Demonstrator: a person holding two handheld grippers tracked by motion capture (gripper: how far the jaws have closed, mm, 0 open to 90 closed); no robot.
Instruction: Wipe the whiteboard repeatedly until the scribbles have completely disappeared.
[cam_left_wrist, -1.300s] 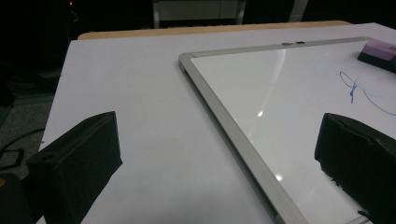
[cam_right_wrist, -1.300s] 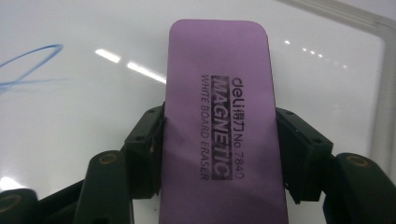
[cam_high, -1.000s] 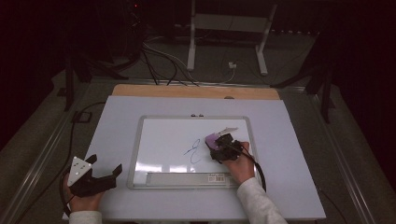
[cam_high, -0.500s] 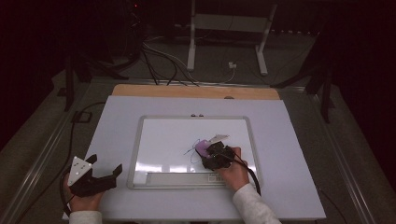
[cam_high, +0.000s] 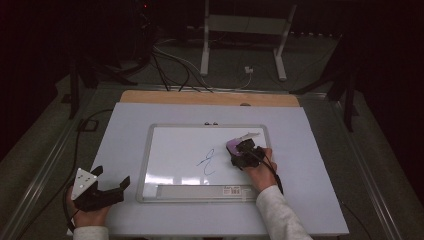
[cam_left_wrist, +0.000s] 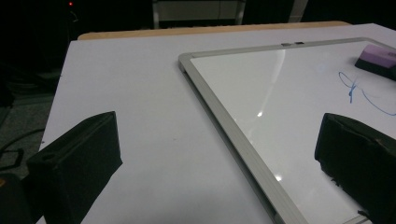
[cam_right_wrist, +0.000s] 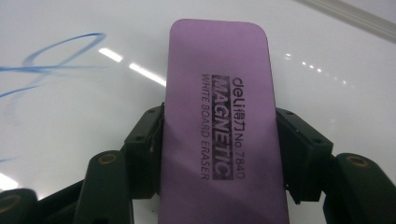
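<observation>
Right now the right gripper (cam_high: 240, 149) clamps a purple eraser (cam_right_wrist: 219, 116) by its long sides, flat on the whiteboard (cam_high: 175, 150) near the board's right edge. Blue scribble (cam_high: 206, 162) lies just left of the eraser, apart from it. At the table's near left corner, the left gripper (cam_high: 112, 180) rests on the white tabletop (cam_high: 310, 150) with its jaws spread wide and nothing between them, beside the whiteboard's frame.

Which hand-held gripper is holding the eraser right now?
The right hand-held gripper, jaws clamped on the purple whiteboard eraser over the whiteboard. The left hand-held gripper rests open and empty on the table beside the board.
</observation>
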